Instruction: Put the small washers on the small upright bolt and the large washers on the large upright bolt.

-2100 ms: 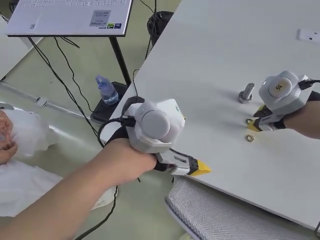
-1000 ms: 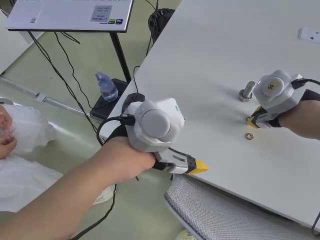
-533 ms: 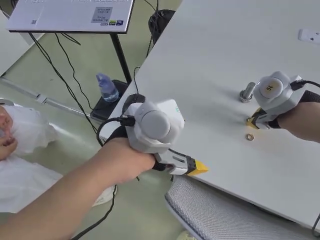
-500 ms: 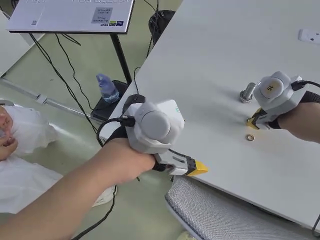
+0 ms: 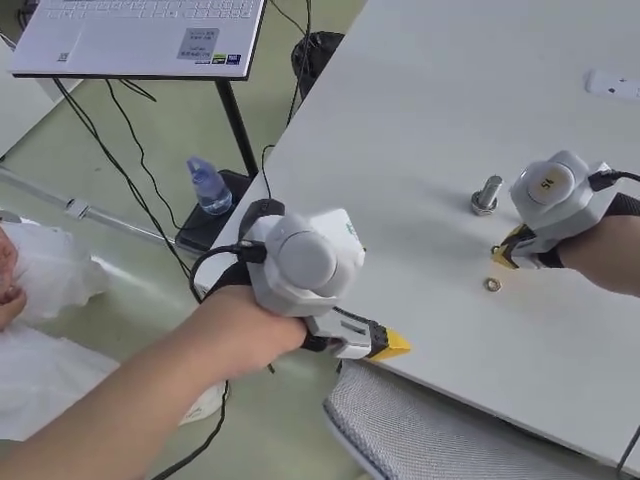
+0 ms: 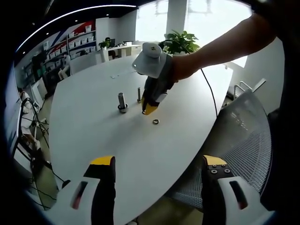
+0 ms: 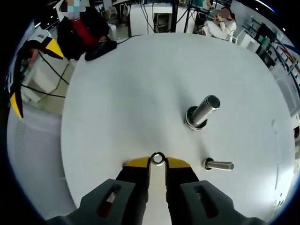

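My right gripper is shut on a metal washer, pinched at its yellow fingertips just above the white table. Ahead of it stands the large upright bolt, and the small upright bolt is off to the right. In the head view the right gripper is just below the large bolt, with a loose washer lying on the table beside it. My left gripper is open and holds nothing, out past the table's near edge.
A grey mesh chair sits under the near table edge. To the left, off the table, are a laptop on a stand, a water bottle and cables on the floor. A small white block lies far back on the table.
The right gripper moved in on one of the two washers below the large bolt and shut on it. The left gripper has hardly moved. The head camera shifted slightly.
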### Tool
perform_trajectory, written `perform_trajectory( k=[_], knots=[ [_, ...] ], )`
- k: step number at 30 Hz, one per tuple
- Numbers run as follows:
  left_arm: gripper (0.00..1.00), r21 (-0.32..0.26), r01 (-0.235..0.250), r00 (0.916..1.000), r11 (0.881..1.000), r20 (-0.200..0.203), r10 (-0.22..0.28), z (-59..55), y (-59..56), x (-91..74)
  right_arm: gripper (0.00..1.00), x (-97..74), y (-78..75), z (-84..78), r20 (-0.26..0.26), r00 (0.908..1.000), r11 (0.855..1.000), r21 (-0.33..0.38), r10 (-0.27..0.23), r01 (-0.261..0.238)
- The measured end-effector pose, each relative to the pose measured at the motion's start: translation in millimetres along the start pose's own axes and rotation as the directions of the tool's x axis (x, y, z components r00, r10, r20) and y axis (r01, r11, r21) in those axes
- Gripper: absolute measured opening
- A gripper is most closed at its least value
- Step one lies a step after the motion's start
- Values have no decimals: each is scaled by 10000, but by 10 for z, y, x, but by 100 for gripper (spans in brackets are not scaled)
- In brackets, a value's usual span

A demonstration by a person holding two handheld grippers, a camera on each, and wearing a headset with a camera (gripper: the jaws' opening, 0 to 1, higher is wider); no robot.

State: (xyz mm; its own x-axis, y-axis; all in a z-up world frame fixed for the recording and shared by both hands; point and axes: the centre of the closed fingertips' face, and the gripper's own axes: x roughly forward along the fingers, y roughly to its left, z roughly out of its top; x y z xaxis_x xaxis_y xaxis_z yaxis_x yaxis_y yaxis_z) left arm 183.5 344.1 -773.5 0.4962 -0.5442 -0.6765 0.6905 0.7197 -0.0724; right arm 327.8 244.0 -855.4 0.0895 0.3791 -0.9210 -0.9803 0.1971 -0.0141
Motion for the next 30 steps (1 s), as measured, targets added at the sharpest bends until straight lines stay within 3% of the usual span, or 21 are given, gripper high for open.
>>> perform_trajectory(
  k=[19,30],
  knots=[
    [74,195,131,9999,9997,103,-133,90,3,29,13,-382,-125,-165,77,9993,9983,454,-378,374],
    [73,217,105,9998,9997,151,-109,102,-16,44,13,-571,-429,-207,-22,9960,9949,457,-898,898]
  ],
)
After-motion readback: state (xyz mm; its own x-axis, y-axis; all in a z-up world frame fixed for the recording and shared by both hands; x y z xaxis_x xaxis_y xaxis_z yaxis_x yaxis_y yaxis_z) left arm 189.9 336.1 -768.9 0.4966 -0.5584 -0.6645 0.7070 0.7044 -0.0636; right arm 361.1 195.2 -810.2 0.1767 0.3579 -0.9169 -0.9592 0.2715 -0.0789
